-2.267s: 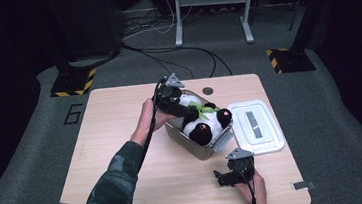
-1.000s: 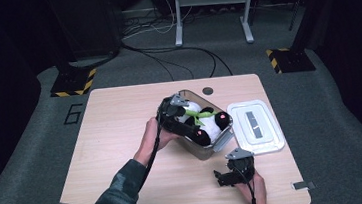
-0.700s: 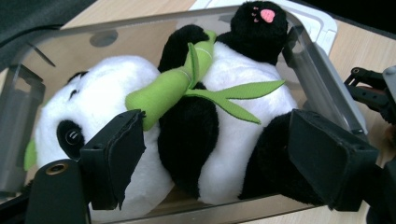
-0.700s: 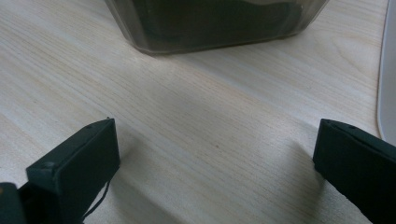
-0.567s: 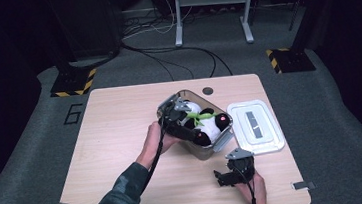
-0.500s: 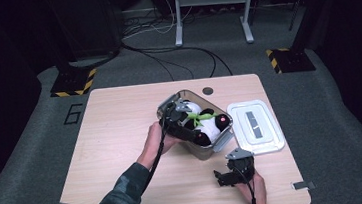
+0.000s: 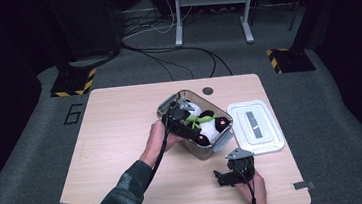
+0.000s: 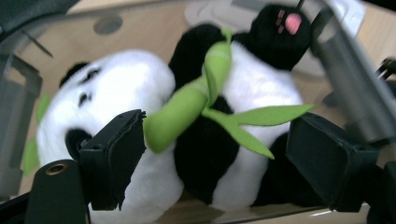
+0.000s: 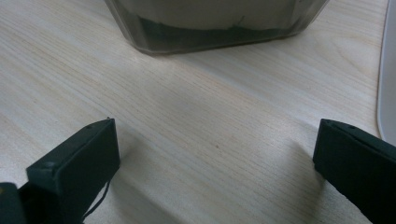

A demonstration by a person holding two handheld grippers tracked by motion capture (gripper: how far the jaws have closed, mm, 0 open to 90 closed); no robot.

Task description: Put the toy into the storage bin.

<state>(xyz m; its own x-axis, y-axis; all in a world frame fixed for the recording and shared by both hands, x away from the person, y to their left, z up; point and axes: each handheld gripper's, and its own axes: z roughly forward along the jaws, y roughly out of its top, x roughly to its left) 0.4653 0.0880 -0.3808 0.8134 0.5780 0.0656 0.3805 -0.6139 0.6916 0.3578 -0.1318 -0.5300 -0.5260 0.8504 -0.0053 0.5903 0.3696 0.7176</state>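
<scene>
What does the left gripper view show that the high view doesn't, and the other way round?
Left gripper view alone: the panda's dark eye patches and the green plush bamboo's leaves, framed by open jaws. High view alone: the whole table, the white lid beside the clear box, and the right gripper. Both share the panda lying in the box.

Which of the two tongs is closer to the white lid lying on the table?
The right. The right tongs rest on the table just short of the lid's near edge; the left tongs are over the clear box, beyond the lid's left side.
</scene>
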